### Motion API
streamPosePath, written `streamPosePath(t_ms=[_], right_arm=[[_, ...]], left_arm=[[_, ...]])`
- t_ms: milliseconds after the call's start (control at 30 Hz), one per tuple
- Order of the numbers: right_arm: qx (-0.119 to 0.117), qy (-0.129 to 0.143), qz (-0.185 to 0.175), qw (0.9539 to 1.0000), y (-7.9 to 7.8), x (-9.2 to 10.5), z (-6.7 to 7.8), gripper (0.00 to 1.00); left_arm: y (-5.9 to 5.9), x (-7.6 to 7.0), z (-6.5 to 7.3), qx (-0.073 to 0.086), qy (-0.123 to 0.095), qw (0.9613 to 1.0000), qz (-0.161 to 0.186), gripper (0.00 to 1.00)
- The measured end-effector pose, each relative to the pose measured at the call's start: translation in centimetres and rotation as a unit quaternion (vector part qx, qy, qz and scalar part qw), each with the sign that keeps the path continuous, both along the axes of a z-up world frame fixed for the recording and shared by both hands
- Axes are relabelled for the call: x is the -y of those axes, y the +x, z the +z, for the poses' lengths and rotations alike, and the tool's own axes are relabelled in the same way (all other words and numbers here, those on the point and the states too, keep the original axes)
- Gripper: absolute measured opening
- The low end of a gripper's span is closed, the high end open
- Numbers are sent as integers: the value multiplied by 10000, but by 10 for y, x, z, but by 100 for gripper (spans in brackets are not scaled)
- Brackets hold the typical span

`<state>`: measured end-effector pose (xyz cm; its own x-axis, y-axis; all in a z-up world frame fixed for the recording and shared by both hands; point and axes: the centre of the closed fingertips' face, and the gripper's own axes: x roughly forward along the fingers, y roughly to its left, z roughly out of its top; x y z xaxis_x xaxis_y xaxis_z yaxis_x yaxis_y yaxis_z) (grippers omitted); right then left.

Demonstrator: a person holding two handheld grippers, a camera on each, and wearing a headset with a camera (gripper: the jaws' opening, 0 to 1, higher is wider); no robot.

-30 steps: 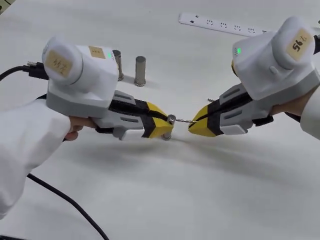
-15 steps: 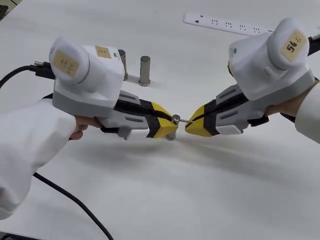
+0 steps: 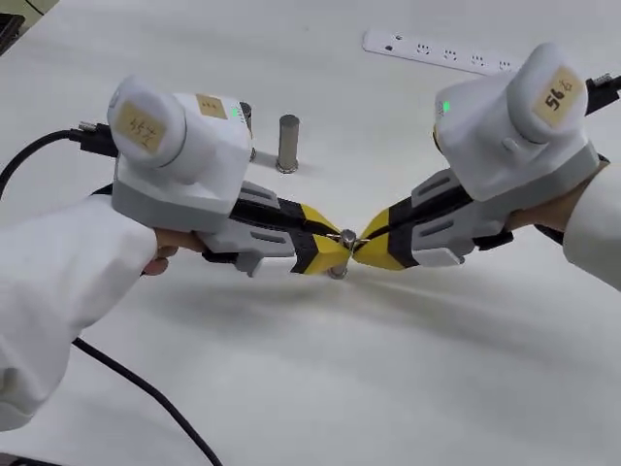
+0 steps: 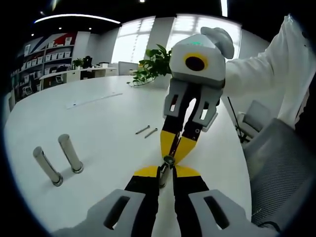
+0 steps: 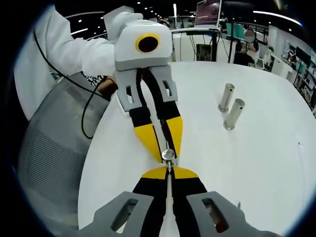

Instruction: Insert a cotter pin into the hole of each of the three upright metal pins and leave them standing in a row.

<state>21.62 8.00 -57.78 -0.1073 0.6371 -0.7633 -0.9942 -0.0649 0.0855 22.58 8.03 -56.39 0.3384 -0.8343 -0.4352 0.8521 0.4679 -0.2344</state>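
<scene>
Head view has the left hand-held gripper [image 3: 328,254] clenched on the short upright grey metal pin [image 3: 347,237], which stands on the white bench [image 3: 388,369]. The right hand-held gripper [image 3: 374,249] pinches the thin wire cotter pin [image 5: 169,165], lying level, with the metal pin's head at its 9 o'clock.

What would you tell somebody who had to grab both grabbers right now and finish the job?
Left gripper: shut on a metal pin that stands on the table.
Right gripper: shut on a cotter pin, its tip at the metal pin's head. I cannot tell how far in it is.
The other metal pins stand side by side and look bare. Two spare cotter pins lie on the table.
Done: nothing for sure.
Left: finish this push, fit the other two, then line up all three.
</scene>
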Motion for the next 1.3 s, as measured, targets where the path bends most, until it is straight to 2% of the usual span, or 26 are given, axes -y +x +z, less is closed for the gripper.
streamPosePath(t_ms=[133, 233, 400, 467, 700, 1100, 1300], right_arm=[[37, 27, -56, 10000, 1, 2, 1, 1], [11, 10, -83, 10000, 1, 6, 2, 8], [60, 9, -87, 9999, 1, 11, 5, 3], [-4, 77, -100, 9999, 0, 13, 9, 2], [-2, 154, -181, 9997, 3, 16, 17, 0], [-30, 207, -169, 9996, 1, 13, 20, 0], [-11, 190, -64, 9998, -1, 10, 19, 0]], left_arm=[[0, -1, 0, -3, -18, 10000, 19, 7], [0, -1, 0, 6, 4, 10000, 22, 7], [0, -2, 1, 2, 15, 10000, 18, 6], [0, -2, 1, 4, 18, 10000, 15, 6], [0, -1, 1, 11, 12, 10000, 7, 6], [-1, 0, 2, 22, 34, 10000, -8, 6], [-1, 1, 2, -32, 9, 10000, -2, 6]])
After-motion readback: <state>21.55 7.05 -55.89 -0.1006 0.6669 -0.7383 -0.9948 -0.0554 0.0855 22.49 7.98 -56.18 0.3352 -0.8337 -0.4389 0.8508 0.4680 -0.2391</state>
